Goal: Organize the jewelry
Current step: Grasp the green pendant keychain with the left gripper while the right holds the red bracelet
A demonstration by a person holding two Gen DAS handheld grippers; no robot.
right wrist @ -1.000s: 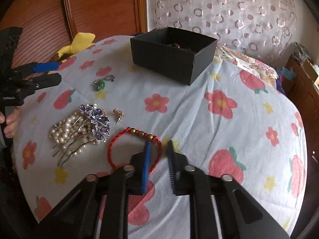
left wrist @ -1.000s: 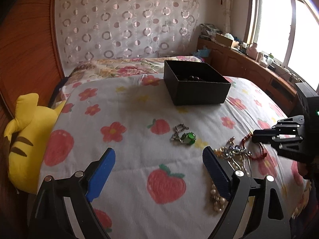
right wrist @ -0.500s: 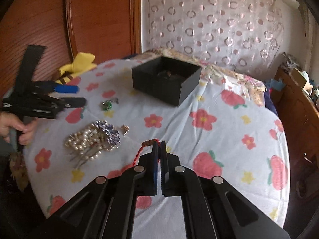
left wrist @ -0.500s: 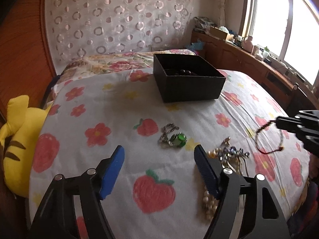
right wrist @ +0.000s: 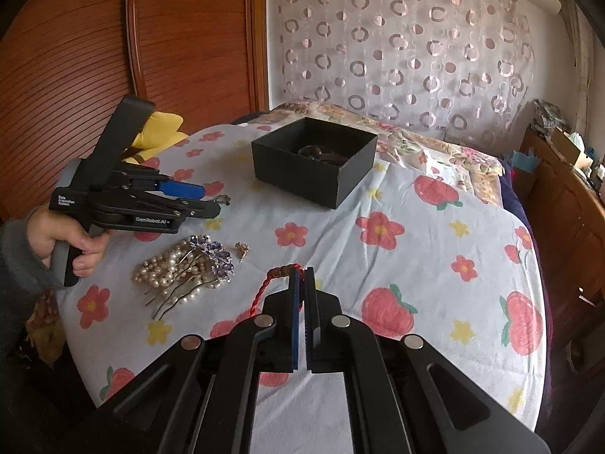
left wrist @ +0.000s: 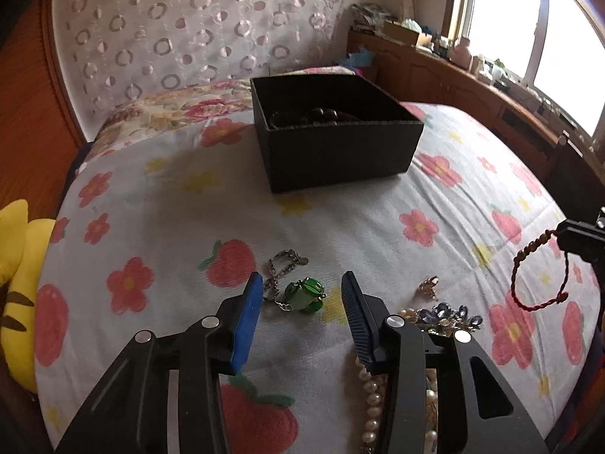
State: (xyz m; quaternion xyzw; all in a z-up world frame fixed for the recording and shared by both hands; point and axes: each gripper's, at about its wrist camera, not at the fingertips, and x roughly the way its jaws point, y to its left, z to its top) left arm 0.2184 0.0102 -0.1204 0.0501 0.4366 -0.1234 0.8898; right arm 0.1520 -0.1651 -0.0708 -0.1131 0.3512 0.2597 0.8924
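A green pendant on a silver chain (left wrist: pixel 304 295) lies on the flowered bedspread (left wrist: pixel 151 208). My left gripper (left wrist: pixel 301 282) straddles it, jaws closing, and the pads do not touch it. In the right wrist view the left gripper (right wrist: pixel 211 198) hovers low over the bed with a hand on its handle. My right gripper (right wrist: pixel 302 270) is shut on a red cord bracelet (right wrist: pixel 264 287), which hangs off the bed from the right gripper (left wrist: pixel 567 229) as a loop, the red bracelet (left wrist: pixel 529 276). A black open box (left wrist: pixel 340 151) with dark beads inside stands farther back, the same box (right wrist: pixel 314 178).
A pearl necklace (right wrist: pixel 162 268), a purple jewelled hair comb (right wrist: pixel 215 253) and a small gold earring (right wrist: pixel 242 247) lie between the grippers. A yellow plush toy (left wrist: pixel 22 283) sits at the bed's left edge. Wooden cabinets (left wrist: pixel 472 87) line the window side.
My left gripper moved forward and down over the green pendant, and its jaws narrowed. My right gripper shut on the red bracelet and lifted it off the bedspread.
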